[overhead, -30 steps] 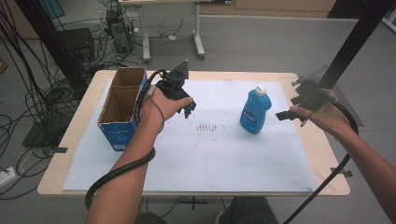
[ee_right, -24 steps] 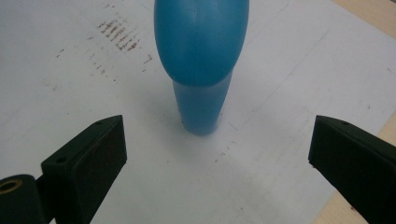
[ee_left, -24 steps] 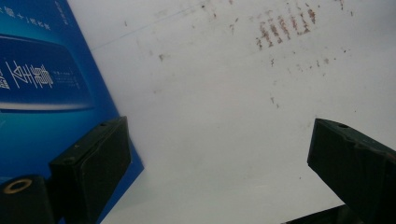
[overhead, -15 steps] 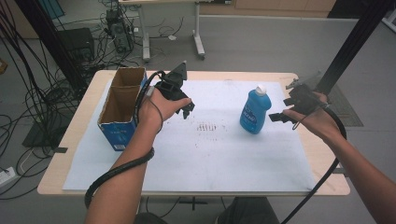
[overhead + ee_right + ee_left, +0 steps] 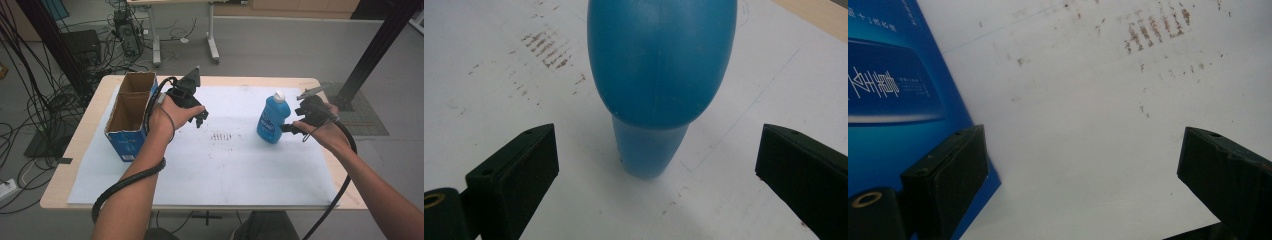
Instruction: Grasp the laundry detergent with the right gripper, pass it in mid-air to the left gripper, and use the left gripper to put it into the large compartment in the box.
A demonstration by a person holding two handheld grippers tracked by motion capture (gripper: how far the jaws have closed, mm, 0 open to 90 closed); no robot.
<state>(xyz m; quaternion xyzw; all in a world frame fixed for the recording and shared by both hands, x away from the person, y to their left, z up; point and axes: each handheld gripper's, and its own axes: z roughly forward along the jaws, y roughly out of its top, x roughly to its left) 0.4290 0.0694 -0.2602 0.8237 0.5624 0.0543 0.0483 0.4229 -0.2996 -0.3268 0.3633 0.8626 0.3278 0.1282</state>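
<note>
High view puts the cardboard box (image 5: 131, 114) at the far left of the desk (image 5: 80, 150), open at the top, with blue printed sides. Just to its right the left gripper (image 5: 200, 118) hangs over the white sheet (image 5: 225, 170) that covers the desk, held in the person's left hand (image 5: 172, 116). Left gripper view shows its jaws spread wide with nothing between them; the box's blue side (image 5: 893, 100) stands just beside the left jaw, and a patch of brown smudges (image 5: 1158, 30) lies on the sheet ahead of the jaws. Further right, those smudges (image 5: 223, 136) sit between the two grippers. The blue bottle (image 5: 272, 118) with a white cap stands upright on the sheet, just left of the right gripper (image 5: 289, 128), which the right hand (image 5: 325, 131) points at it. Right gripper view shows the bottle (image 5: 659, 70) close ahead, centred between the wide-open jaws, untouched by either.
</note>
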